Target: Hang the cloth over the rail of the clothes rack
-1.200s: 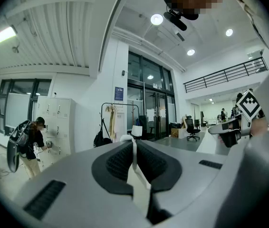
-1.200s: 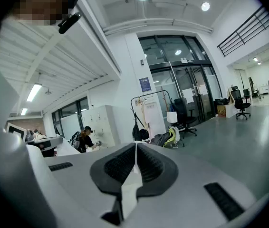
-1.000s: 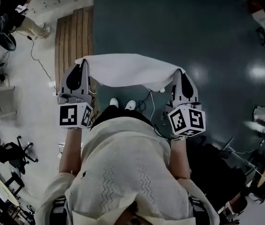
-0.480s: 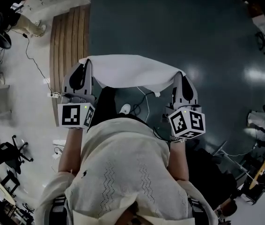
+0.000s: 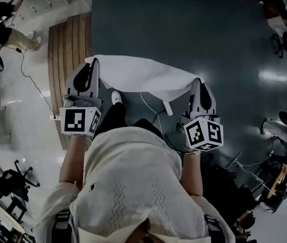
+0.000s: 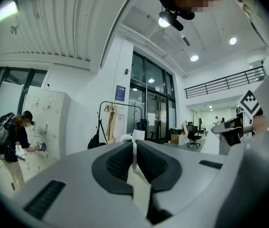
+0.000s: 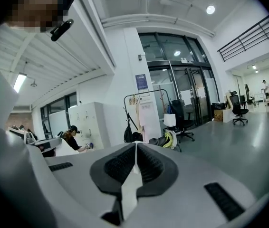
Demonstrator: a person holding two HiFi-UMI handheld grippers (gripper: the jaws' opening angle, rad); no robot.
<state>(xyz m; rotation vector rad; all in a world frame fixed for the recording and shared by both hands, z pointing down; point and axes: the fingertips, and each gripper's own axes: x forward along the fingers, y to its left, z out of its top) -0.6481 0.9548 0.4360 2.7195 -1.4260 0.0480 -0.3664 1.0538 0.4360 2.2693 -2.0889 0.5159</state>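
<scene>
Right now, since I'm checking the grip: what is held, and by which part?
The white cloth: the left gripper is shut on its left end, the right gripper on its right end, and it spans between them.

cloth [image 5: 144,76]: one, far, in front of the person
claws: two, left claw [image 5: 93,64] and right claw [image 5: 196,82]
marker cubes: two, left cube [image 5: 80,121] and right cube [image 5: 204,133]
clothes rack [image 6: 120,103]: one, far
bystander [image 6: 18,141]: one, far left
</scene>
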